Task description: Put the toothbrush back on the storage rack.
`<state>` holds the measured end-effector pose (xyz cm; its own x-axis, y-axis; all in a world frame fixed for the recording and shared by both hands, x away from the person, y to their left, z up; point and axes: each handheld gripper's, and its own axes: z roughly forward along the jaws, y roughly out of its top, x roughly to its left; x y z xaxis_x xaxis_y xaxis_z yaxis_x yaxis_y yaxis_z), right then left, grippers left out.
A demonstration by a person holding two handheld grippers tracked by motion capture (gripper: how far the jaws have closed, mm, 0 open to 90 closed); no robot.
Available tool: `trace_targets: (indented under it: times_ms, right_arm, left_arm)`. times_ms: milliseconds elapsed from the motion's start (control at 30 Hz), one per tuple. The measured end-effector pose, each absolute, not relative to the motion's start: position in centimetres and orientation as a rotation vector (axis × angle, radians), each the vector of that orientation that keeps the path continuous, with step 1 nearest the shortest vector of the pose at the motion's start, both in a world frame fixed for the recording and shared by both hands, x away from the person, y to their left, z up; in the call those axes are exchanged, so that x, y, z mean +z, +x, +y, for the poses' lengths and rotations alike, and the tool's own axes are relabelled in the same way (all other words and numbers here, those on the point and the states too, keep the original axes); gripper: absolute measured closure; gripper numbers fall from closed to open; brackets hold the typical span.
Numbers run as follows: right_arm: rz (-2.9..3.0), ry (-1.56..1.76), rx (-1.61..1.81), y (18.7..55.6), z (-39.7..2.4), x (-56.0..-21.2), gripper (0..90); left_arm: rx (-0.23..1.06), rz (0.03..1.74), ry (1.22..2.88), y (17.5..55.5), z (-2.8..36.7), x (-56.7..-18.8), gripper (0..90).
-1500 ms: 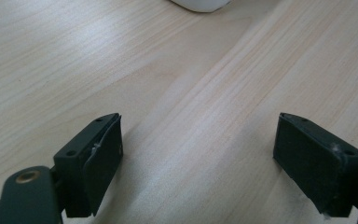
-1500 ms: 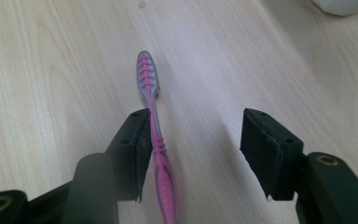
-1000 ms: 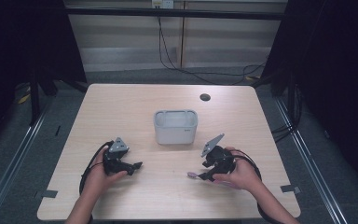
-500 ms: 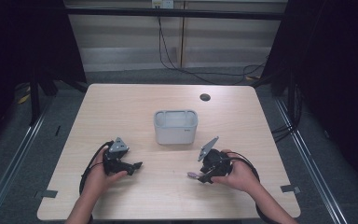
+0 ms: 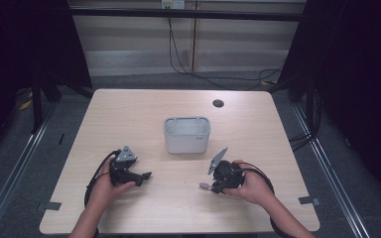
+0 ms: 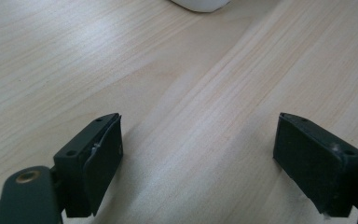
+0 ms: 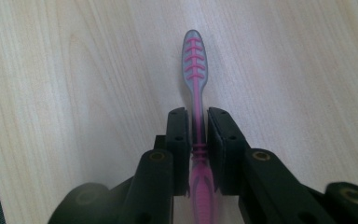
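Pink and grey, the toothbrush (image 7: 195, 65) sits pinched between the right gripper's (image 5: 217, 185) 2 jaws at the table's (image 5: 129, 109) 5 o'clock. At 7 o'clock the left gripper (image 5: 140, 176) gapes, holding nothing. White container (image 5: 187, 135) stands mid-table.

Pale wood-grain surface (image 5: 129, 114), rounded corners. White rectangular container (image 5: 187, 134) stands near centre (open top); small dark round cap (image 5: 218, 103) toward far edge.
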<state>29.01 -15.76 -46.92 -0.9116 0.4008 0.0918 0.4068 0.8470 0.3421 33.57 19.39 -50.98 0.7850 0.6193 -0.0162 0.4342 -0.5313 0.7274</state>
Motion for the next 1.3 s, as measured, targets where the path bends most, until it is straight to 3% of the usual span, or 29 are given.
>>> trace_targets:
  times_ms: [400, 1300]
  right_arm:
    - [-3.018, -0.658, -0.580, 29.0, -15.9, -46.2, 84.4]
    - [-2.900, -0.849, -1.091, 30.2, -19.4, -41.2, 84.8]
  left_arm:
    - [0.314, 0.777, 2.216, 33.6, 19.4, -51.0, 15.5]
    - [0.314, 0.777, 2.215, 33.6, 19.4, -51.0, 15.5]
